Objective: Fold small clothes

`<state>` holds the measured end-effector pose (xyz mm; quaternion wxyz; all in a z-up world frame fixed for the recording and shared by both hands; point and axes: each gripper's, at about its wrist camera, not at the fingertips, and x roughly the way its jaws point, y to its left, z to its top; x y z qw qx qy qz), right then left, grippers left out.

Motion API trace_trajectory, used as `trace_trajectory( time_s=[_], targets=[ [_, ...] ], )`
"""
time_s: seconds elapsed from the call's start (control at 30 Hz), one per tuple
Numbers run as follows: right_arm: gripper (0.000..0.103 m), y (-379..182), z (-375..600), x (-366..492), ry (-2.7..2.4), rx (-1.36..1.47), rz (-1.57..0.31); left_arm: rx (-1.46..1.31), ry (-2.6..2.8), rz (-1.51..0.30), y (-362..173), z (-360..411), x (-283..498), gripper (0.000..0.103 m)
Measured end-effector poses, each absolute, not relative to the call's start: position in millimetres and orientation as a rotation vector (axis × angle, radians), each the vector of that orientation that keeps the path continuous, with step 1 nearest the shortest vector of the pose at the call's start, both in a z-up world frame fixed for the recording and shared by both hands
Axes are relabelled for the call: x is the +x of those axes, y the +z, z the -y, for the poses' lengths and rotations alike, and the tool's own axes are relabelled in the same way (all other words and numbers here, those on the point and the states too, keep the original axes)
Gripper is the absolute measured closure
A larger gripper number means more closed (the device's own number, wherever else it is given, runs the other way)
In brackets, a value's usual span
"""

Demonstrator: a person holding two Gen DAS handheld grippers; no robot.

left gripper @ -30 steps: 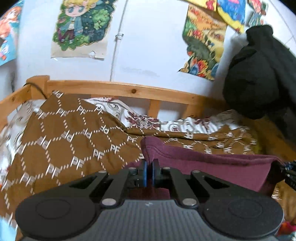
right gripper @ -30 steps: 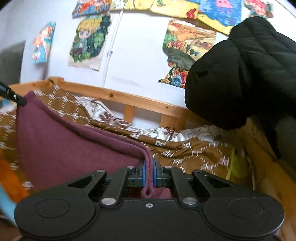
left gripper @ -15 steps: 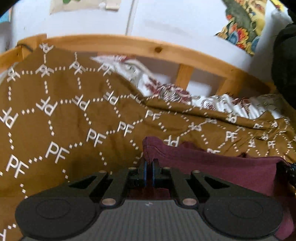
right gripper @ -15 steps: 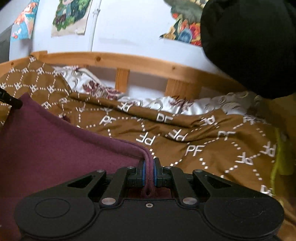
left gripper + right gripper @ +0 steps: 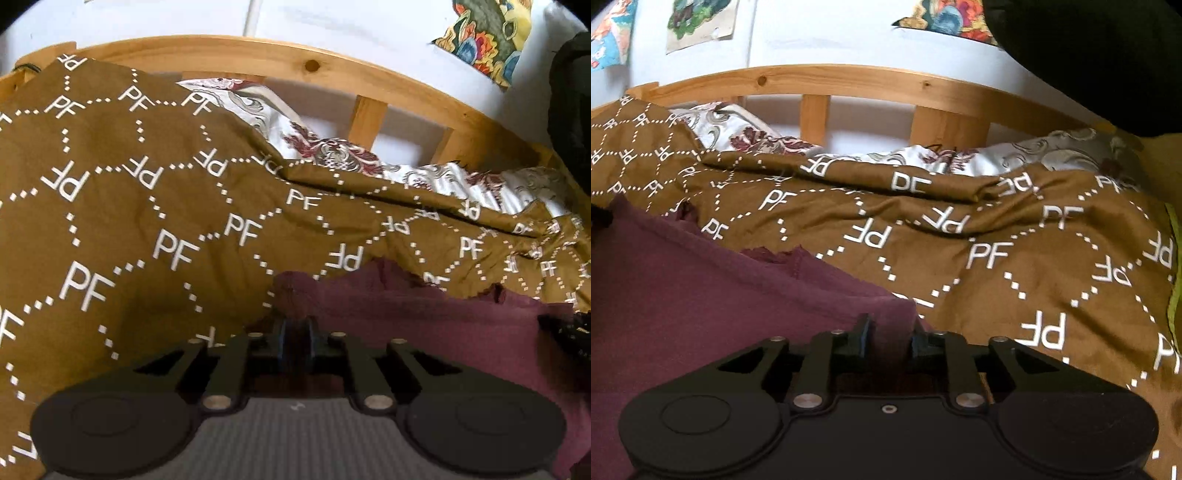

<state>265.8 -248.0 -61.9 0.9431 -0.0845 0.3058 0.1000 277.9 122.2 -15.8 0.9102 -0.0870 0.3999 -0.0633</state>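
Maroon garment [image 5: 701, 295] down on brown "PF"-print bedspread [image 5: 1015, 258], corners lying between the fingers of left gripper [image 5: 295, 334] and right gripper [image 5: 888, 338]; jaws just opening, pads slack. Yellow-green cloth [image 5: 1174, 280] visible from right wrist only.

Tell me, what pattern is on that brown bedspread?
The bedspread has white dotted diamond lines with "PF" letters, clearest in the right wrist view.
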Motion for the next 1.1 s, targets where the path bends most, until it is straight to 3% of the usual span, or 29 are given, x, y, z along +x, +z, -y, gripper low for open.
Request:
trace_trajectory(
  time_s=[0.03,0.07,0.1,0.17,0.2,0.27,0.37,0.57,0.7,0.77,0.8,0.87,1.1],
  targets=[
    [0.068,-60,250,264,0.197,-0.161,-0.62,-0.187,-0.137,-0.817,-14,-123,276,0.067],
    [0.06,-58,252,261,0.193,-0.15,-0.614,-0.188,-0.134,-0.809,-13,-123,274,0.042],
    [0.055,-57,254,257,0.192,-0.139,-0.61,-0.185,-0.121,-0.798,-11,-124,272,0.025],
    [0.038,-54,259,249,0.191,-0.106,-0.607,-0.168,-0.095,-0.764,-6,-124,263,0.015],
    [0.036,-54,262,244,0.193,-0.084,-0.608,-0.156,-0.088,-0.751,-4,-123,259,0.009],
    [0.024,-53,266,234,0.198,-0.047,-0.603,-0.133,-0.075,-0.739,-1,-122,251,0.0],
    [0.013,-52,270,214,0.179,-0.015,-0.57,-0.104,-0.05,-0.728,2,-123,238,0.001],
    [0.013,-54,267,202,0.175,-0.012,-0.529,-0.112,0.008,-0.736,8,-127,216,0.001],
    [0.026,-53,262,220,0.164,-0.05,-0.541,-0.171,0.035,-0.758,2,-134,201,0.001],
    [0.053,-55,259,231,0.16,-0.061,-0.571,-0.171,0.026,-0.775,-2,-134,197,0.001],
    [0.061,-56,259,235,0.151,-0.063,-0.586,-0.162,0.02,-0.784,-4,-134,196,0.001],
    [0.094,-59,261,241,0.124,-0.036,-0.613,-0.138,0.009,-0.79,-6,-131,192,0.001],
    [0.098,-49,277,221,0.045,0.019,-0.568,-0.099,-0.026,-0.795,-12,-126,183,0.001]
  ],
)
